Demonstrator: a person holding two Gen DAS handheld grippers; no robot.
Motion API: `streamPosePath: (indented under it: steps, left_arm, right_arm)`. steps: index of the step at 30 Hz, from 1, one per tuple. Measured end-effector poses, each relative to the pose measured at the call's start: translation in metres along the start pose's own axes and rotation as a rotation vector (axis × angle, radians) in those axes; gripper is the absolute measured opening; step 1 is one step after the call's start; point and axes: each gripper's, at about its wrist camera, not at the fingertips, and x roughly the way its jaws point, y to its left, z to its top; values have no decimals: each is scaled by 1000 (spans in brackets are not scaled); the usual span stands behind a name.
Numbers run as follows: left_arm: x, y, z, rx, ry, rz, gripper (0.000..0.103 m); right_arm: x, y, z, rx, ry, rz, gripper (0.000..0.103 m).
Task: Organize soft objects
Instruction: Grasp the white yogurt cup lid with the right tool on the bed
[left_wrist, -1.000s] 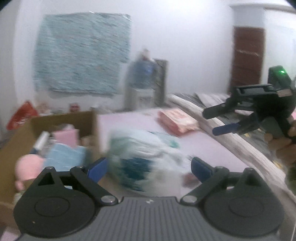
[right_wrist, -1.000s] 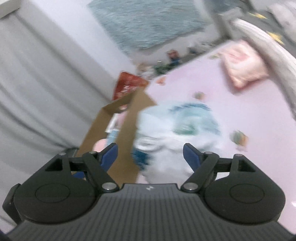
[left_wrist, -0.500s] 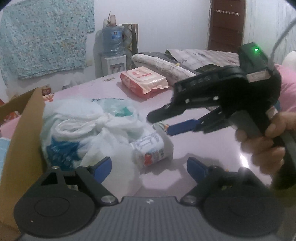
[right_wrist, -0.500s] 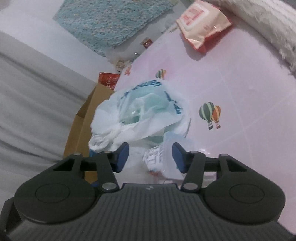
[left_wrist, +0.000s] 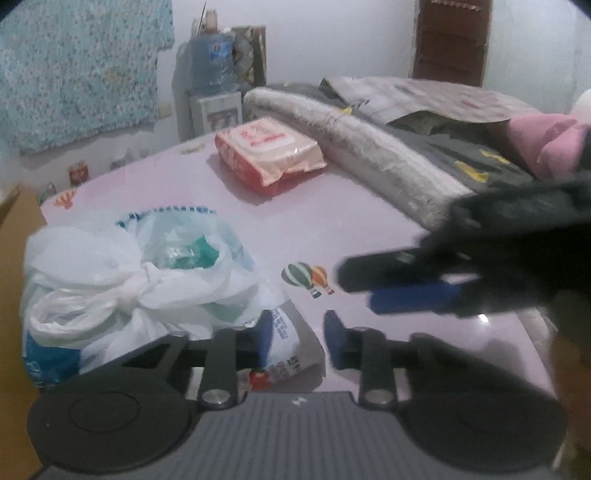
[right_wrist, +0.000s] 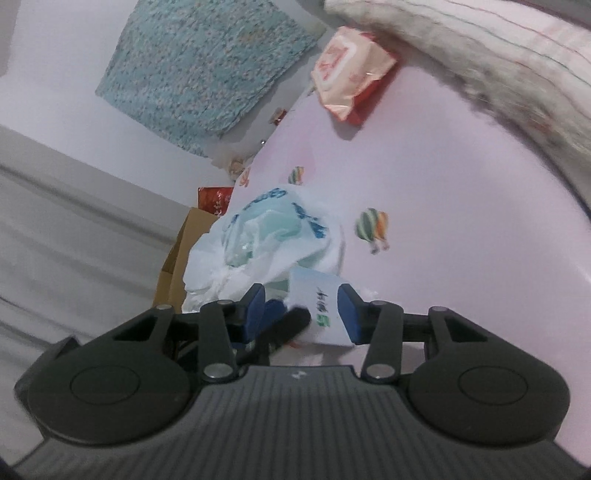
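Tissue pack (right_wrist: 320, 310) on the pink table (right_wrist: 461, 229) beside the knotted bag (right_wrist: 266, 240), not yet stowed. Right gripper (right_wrist: 301, 314) closing around it, contact unclear; left gripper (left_wrist: 295, 341) closing at its edge, grasp unclear. Wipes packet (left_wrist: 267, 157) and bag also unsorted; cardboard box (right_wrist: 173, 258) nearby.

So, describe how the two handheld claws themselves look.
They match. The left claw and the right claw each have black linkage fingers tipped with blue pads, silver pivot pins, two round black discs and a ribbed grey body with a small white mark at its front edge.
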Motion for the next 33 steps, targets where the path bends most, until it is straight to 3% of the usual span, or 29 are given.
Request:
streamPosePath:
  steps: [2,4,9,18,26,28,33]
  left_arm:
    - [2,-2,1,14,-18,10,22]
    - [2,-3,2,17,-23,0,10]
    - [-2,10,7,-43,-9,-31,4]
    - [-19,49,2,-160,-28,-25,2]
    - [-22,56,0,-192,-33,-31,2]
    - [-23,57,0,-190,-45,-1,3]
    - [-25,69,-2,-232,-38,-34,3]
  right_arm:
    - [-3,-9,-4,22,-7,-5,44]
    - [-5,-16,-7,40,-9,-8,44]
    - [0,-23,-12,70,4,10,44]
    - [25,-23,-7,159,30,65,57]
    - [76,-14,-11,231,129,97,59]
    - [84,-12,-11,237,130,92,65]
    - [93,-12,-10,275,130,85,70]
